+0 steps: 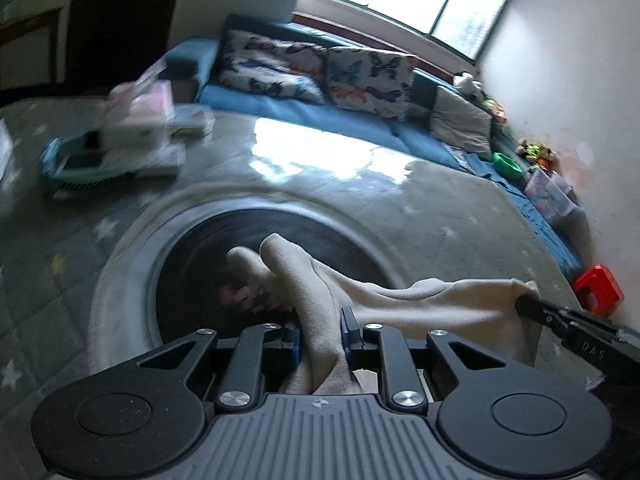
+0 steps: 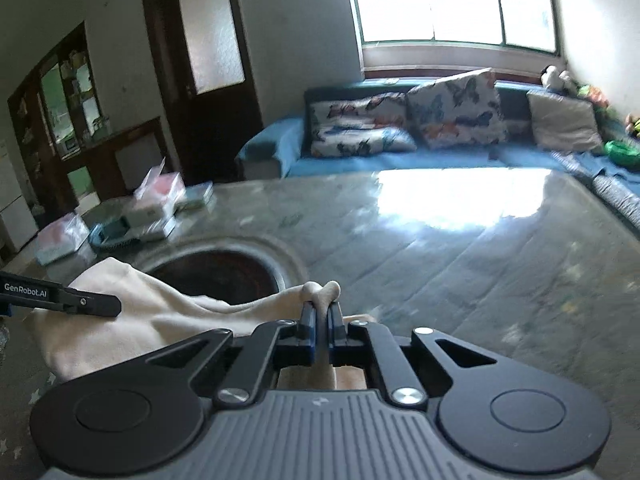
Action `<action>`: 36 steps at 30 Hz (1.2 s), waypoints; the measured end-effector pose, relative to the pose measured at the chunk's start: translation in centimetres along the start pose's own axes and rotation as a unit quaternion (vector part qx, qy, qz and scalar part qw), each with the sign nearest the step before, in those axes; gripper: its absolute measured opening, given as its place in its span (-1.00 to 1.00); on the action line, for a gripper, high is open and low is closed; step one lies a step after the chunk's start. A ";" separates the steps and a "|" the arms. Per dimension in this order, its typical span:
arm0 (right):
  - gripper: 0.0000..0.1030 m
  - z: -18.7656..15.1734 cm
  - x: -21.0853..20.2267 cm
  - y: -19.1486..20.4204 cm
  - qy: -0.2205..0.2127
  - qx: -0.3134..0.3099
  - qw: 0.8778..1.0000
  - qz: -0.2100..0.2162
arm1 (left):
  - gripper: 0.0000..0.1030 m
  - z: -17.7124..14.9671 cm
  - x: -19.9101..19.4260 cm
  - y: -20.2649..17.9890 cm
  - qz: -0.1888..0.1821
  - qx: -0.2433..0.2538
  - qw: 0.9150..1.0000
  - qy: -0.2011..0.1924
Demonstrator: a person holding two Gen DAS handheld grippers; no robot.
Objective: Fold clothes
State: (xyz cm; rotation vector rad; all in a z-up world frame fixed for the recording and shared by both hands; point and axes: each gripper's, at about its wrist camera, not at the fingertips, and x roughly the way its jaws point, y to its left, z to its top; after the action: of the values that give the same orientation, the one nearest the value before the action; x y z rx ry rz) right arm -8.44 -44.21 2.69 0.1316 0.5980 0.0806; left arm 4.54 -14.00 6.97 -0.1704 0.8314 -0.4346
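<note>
Cream fleece garment (image 1: 400,304) hangs over the tabletop's round dark recess (image 1: 224,240), pinched by both left tool (image 1: 320,336) and right tool (image 2: 322,320); lifted for spreading, it probably needs laying flat next.

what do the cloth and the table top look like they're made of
Cloth: looks like soft fleece or brushed knit in matte cream. It has a fuzzy surface and thick rounded folds where the fingers pinch it.
Table top: probably glass or glossy plastic over a grey starred sheet, since it throws back a bright window glare. The exact material is unclear.
</note>
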 end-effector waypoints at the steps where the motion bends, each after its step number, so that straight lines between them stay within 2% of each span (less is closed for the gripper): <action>1: -0.91 0.3 -0.4 -0.4 -0.005 0.000 1.000 -0.006 | -0.62 0.2 0.2 -0.8 -0.005 0.005 1.000 -0.001; 8: -0.92 1.9 -3.4 -4.7 -0.037 0.004 0.997 -0.073 | -0.62 1.6 3.1 -7.1 -0.038 0.048 0.998 -0.001; 16: -0.92 2.5 -5.7 -10.1 -0.056 0.032 0.987 -0.146 | -0.62 2.8 7.2 -14.2 -0.089 0.092 0.992 0.010; 21: -0.92 2.1 -6.5 -12.9 -0.058 0.047 0.981 -0.180 | -0.62 2.4 8.8 -16.6 -0.108 0.115 0.987 0.019; 25: -0.91 2.0 -5.7 -14.1 -0.053 0.050 0.981 -0.179 | -0.62 2.0 9.4 -16.0 -0.099 0.114 0.988 0.016; 32: -0.91 3.3 -1.9 -14.1 -0.065 0.049 0.986 -0.144 | -0.62 2.4 9.7 -13.0 -0.069 0.071 0.995 0.008; 35: -0.85 3.6 1.1 -14.5 -0.037 0.052 0.992 -0.110 | -0.61 2.6 10.4 -12.0 -0.053 0.058 0.997 0.017; 36: -0.82 3.5 2.1 -14.7 -0.027 0.055 0.992 -0.111 | -0.61 2.5 10.6 -11.6 -0.049 0.054 0.997 0.021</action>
State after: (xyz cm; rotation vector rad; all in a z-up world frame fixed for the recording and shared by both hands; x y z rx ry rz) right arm -4.21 -58.80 2.20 0.1723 0.5607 -0.1717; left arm 9.16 -29.13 5.05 -0.1025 0.8411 -0.5763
